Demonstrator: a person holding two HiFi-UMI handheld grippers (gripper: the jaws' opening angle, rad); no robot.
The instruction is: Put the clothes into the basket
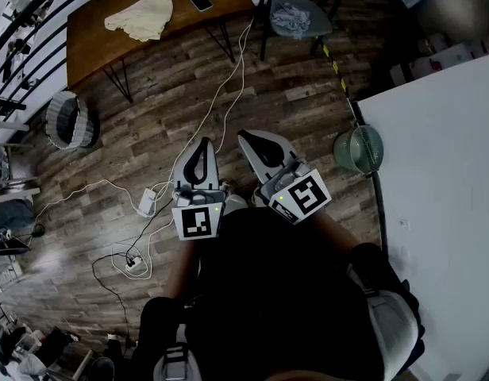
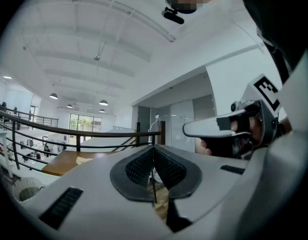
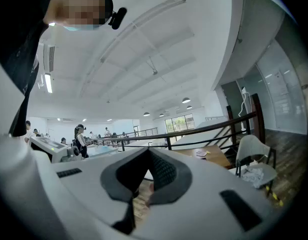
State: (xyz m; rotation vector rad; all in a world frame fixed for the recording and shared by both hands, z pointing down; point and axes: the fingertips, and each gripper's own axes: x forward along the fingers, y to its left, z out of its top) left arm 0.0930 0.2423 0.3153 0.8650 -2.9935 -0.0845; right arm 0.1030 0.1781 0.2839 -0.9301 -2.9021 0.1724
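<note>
The left tool (image 1: 202, 146) and the right tool (image 1: 248, 139) are held level, side by side and close in front of the person's body, above the wood floor (image 1: 173, 125). Both have their jaws pressed together, and nothing is between them; the left gripper view shows the pads (image 2: 144, 168) meeting along one thin line. A cream cloth (image 1: 141, 16) lies well ahead of the left tool and a little to its left, on the wooden counter (image 1: 102, 34), with a phone (image 1: 200, 0) further right on the same top. A grey cloth (image 1: 292, 18) lies crumpled on the seat of a chair (image 1: 328, 24), well ahead of the right tool and slightly to its right. The grey basket (image 1: 68, 121) stands on the floor far to the left of the left tool and somewhat ahead of it, below the counter's near corner. A green bin (image 1: 358, 151) stands on the floor near the right tool's right side, against the edge of a white counter (image 1: 443, 173). White cables (image 1: 221, 94) trail across the floor ahead of both tools.
</note>
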